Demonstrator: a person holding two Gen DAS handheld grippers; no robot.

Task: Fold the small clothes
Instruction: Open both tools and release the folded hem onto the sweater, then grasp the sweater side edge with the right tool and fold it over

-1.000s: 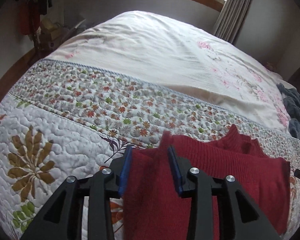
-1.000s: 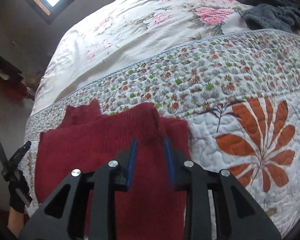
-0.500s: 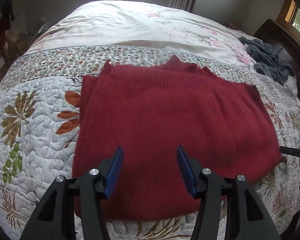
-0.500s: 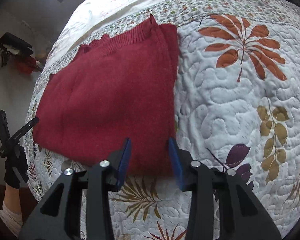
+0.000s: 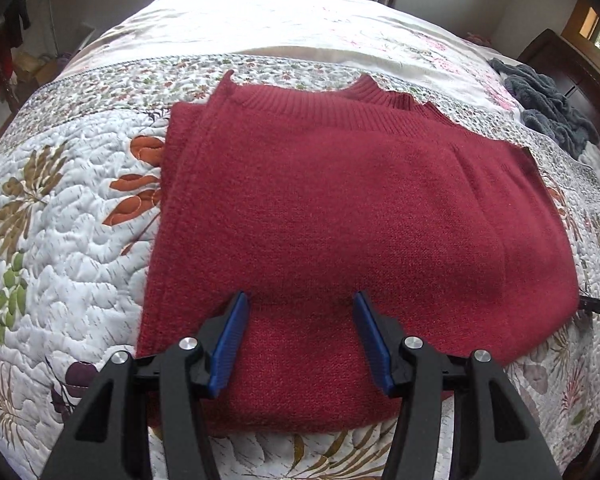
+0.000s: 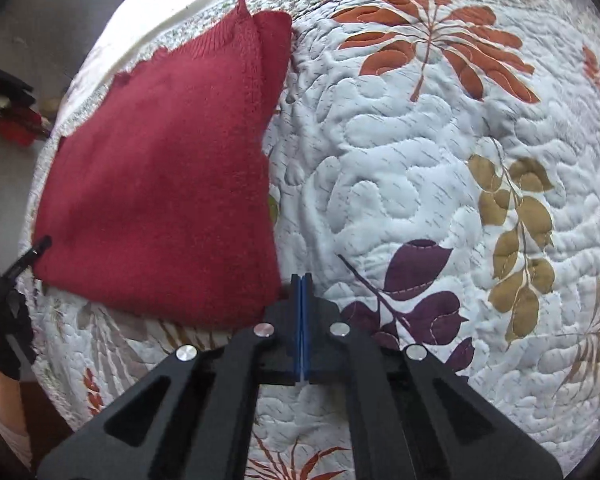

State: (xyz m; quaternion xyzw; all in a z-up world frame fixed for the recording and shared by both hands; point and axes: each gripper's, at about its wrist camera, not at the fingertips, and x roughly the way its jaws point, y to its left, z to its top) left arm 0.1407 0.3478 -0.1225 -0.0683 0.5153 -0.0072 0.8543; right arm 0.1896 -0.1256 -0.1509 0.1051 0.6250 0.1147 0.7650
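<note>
A folded red knit sweater (image 5: 340,216), fuzzy with a ribbed collar, lies flat on the bed's quilt (image 5: 60,240), which is white, puffy and stitched with orange, olive and purple leaves. The left hand-held gripper (image 5: 300,308) hovers spread wide over the sweater's near edge. Grey cloth (image 5: 548,108) is bunched far right. The right hand-held gripper (image 6: 302,280) is pressed closed, empty, beside the sweater's corner.
</note>
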